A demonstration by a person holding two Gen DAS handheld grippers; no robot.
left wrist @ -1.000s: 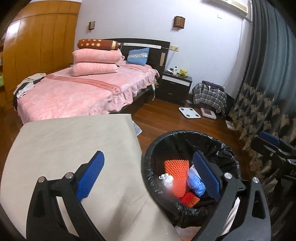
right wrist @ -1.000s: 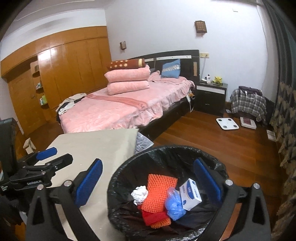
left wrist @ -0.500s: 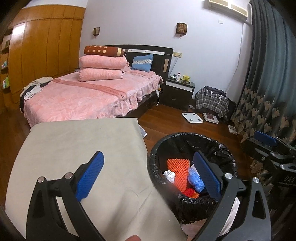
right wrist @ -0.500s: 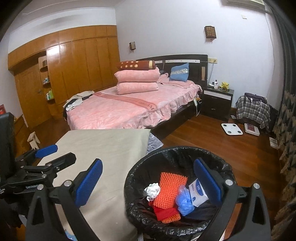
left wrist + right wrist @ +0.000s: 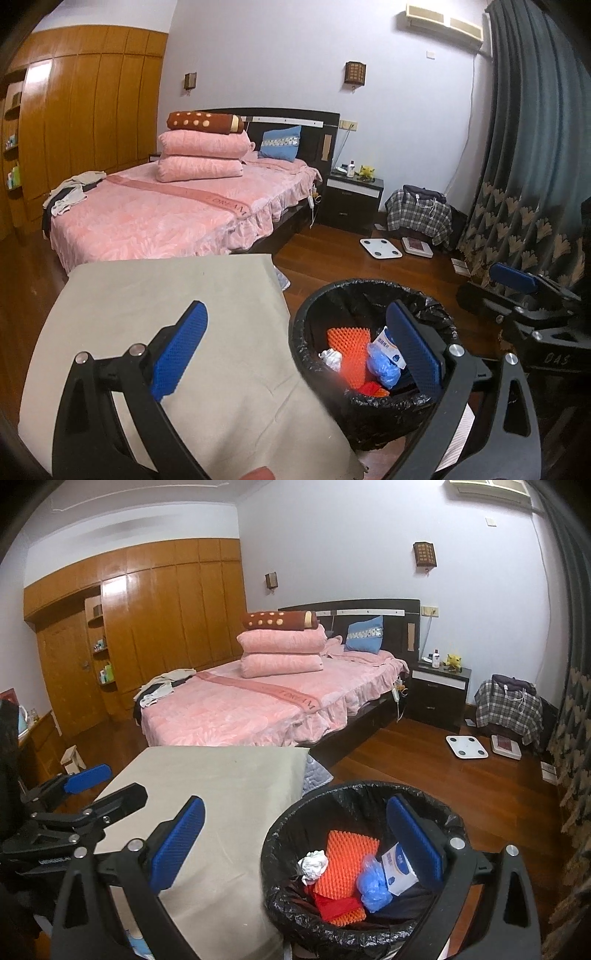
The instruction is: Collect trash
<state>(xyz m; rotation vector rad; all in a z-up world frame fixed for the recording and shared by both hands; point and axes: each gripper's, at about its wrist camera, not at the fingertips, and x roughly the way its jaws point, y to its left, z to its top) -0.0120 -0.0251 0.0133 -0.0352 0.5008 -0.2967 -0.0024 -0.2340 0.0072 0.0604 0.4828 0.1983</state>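
So the room was a bedroom, big pink bed (image 5: 258,701) at the back and wood floor all round. Nearer in was a table under a beige cloth (image 5: 177,332), and as far as either camera showed, nothing was lying on it. Just beside the table's right edge stood the black-bagged trash bin (image 5: 288,830).

Looked like the collecting was pretty much done. Inside the bin sat an orange foam mat (image 5: 347,856), a blue crumpled bag (image 5: 373,882), a small white-and-blue box (image 5: 397,866), a wad of white paper (image 5: 314,862) and something red (image 5: 332,904) underneath. No loose trash showed on the cloth or the visible floor, though the cloth's near edge was hidden behind the tongs.

The left gripper (image 5: 291,354) had its blue pads spread wide with nothing between them, hanging over the table edge. The right gripper (image 5: 295,838) was the same, wide apart and empty, above the bin's rim. Probably nothing left but wrapping up.
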